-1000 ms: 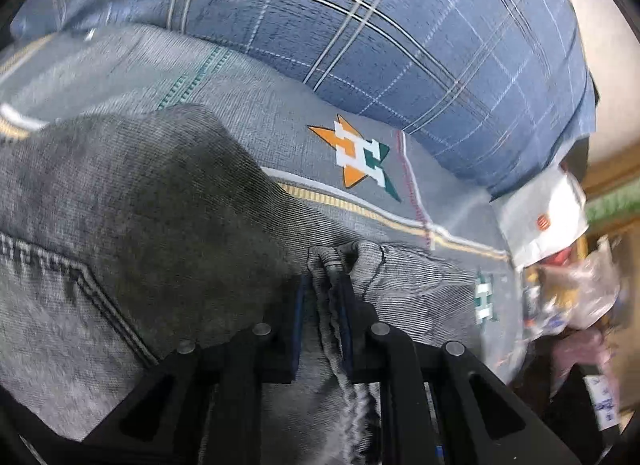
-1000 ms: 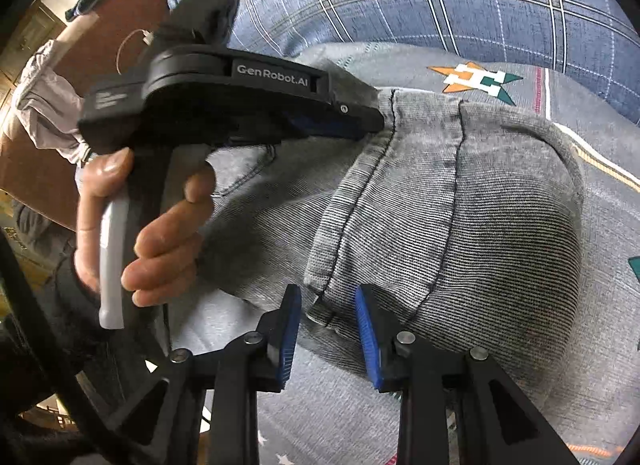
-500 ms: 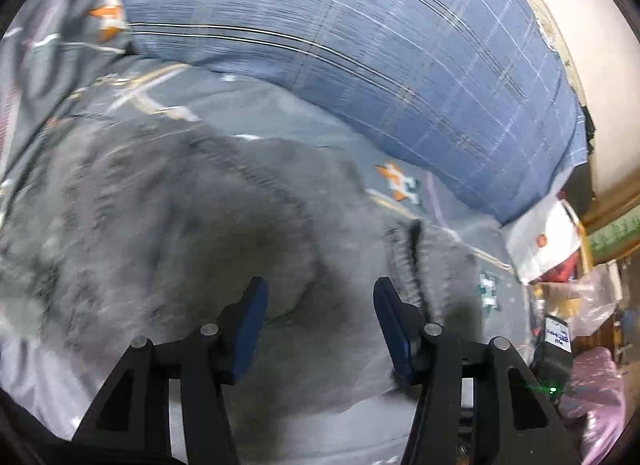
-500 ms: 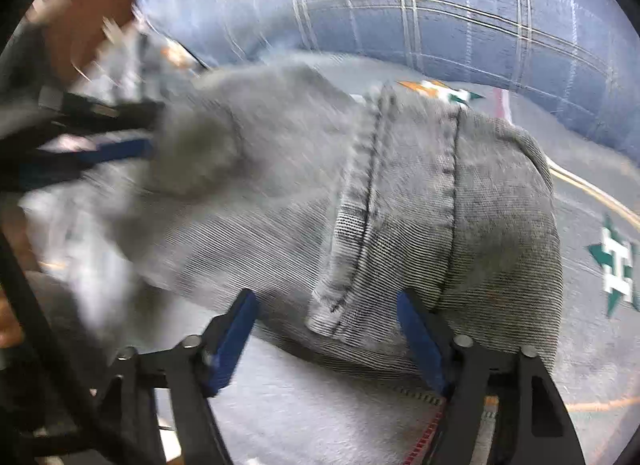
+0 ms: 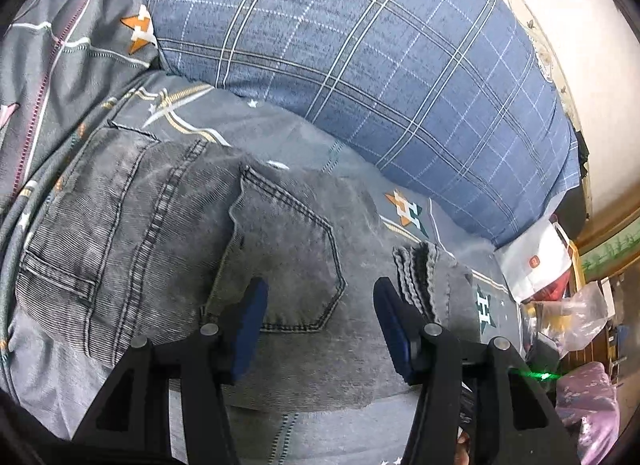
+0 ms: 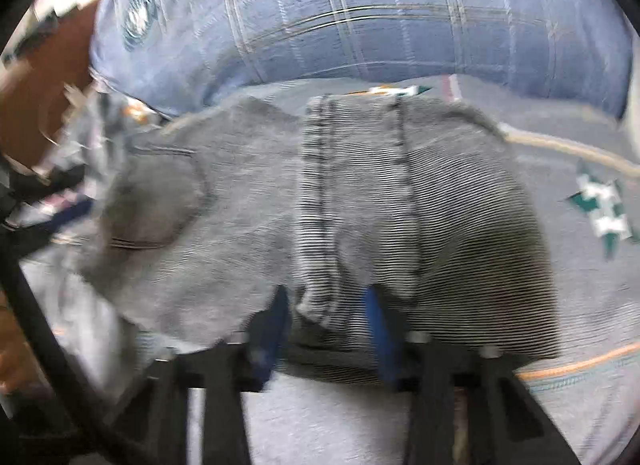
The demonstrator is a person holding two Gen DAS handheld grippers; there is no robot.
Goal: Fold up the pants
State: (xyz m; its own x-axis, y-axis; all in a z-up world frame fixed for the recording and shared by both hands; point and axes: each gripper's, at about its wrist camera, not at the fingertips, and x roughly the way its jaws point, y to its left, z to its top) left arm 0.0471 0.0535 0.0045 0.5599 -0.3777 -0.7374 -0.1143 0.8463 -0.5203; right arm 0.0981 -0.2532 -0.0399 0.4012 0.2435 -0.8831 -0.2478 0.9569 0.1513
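Observation:
Grey denim pants [image 5: 168,249] lie folded into a compact bundle on a grey patterned bedsheet [image 5: 280,133], back pocket up. The leg hems [image 5: 420,265] are stacked at the bundle's right end. My left gripper [image 5: 320,317] is open, its blue pads held just above the pocket area, holding nothing. In the blurred right wrist view the pants [image 6: 440,205] fill the middle. My right gripper [image 6: 326,317] is open, its pads either side of a seamed fold edge at the bundle's near side, not clamped on it.
A large blue plaid pillow [image 5: 360,65] lies along the far side of the bed, also in the right wrist view [image 6: 360,13]. A white bag [image 5: 536,261] and clutter sit off the bed's right end. A wall [image 5: 580,45] rises behind.
Both grippers opened and let go of the denim. The left one pulled back and now hovers over the folded bundle; the right one narrowed a little around the fold edge.

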